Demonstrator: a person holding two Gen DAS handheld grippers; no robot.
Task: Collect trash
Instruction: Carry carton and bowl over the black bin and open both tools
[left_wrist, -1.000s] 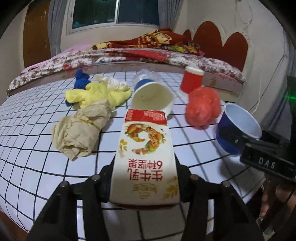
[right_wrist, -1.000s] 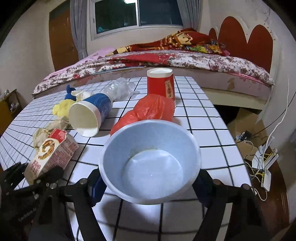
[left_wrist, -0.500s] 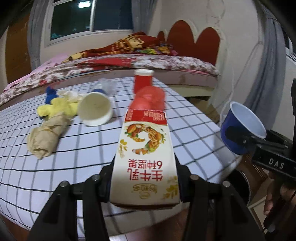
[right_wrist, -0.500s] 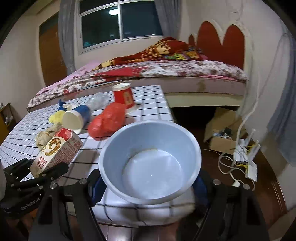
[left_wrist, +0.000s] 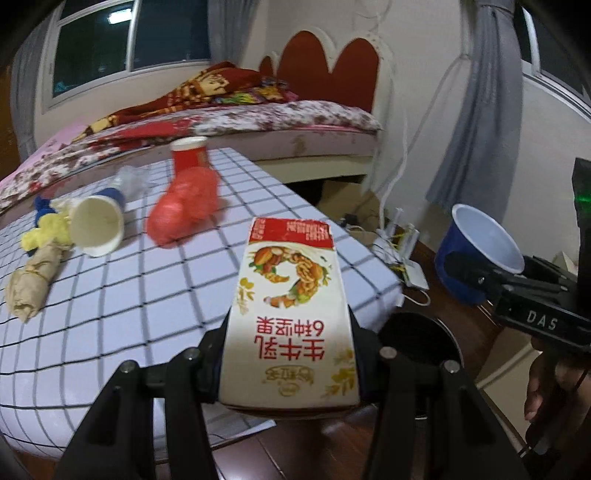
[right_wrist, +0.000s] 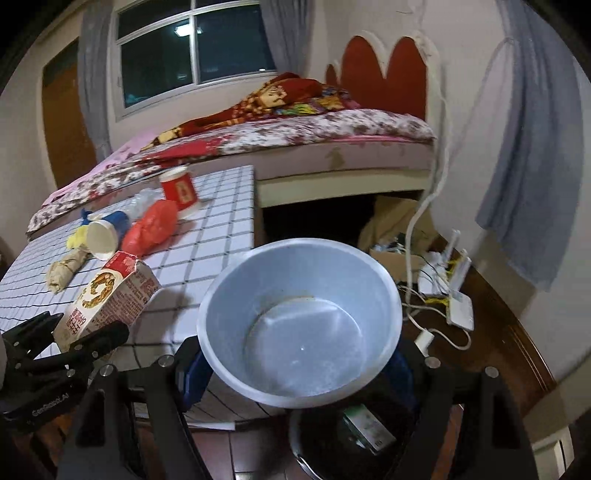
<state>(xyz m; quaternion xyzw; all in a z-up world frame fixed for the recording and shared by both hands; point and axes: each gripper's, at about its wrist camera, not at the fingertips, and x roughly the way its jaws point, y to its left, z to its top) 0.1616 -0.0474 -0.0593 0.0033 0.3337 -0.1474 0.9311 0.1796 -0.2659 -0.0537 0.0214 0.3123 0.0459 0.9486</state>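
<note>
the left hand-held gripper (left_wrist: 291, 354) is closed on a milk carton (left_wrist: 291, 314), gripped at its base with the opened red top pointing away, in the lower centre of the left wrist view. the right hand-held gripper (right_wrist: 299, 365) is clamped across a blue paper bowl (right_wrist: 299, 317), its jaws set wide against the outer wall and the empty inside facing the camera; in the left wrist view the same bowl is seen at the right edge.

both items are held beyond the edge of the tabletop (left_wrist: 122, 295). a dark round bin (right_wrist: 347, 435) is seen at the bottom of the right wrist view, directly under the bowl, with some rubbish already inside; in the left wrist view its rim shows just right of the carton.

the step in hand is judged to be the drop. each piece should be brought squarely over the bin mouth before the jaws are let go, and the bowl, being directly above, may be released first. the carton should be kept with its open top raised until it is over the bin, in case liquid remains.

left on the tabletop, at the upper left of both views, are a red plastic bag (left_wrist: 184, 210), a red cup (left_wrist: 190, 155), a tipped paper cup (left_wrist: 98, 229) and a brown paper wad (left_wrist: 31, 280).
</note>
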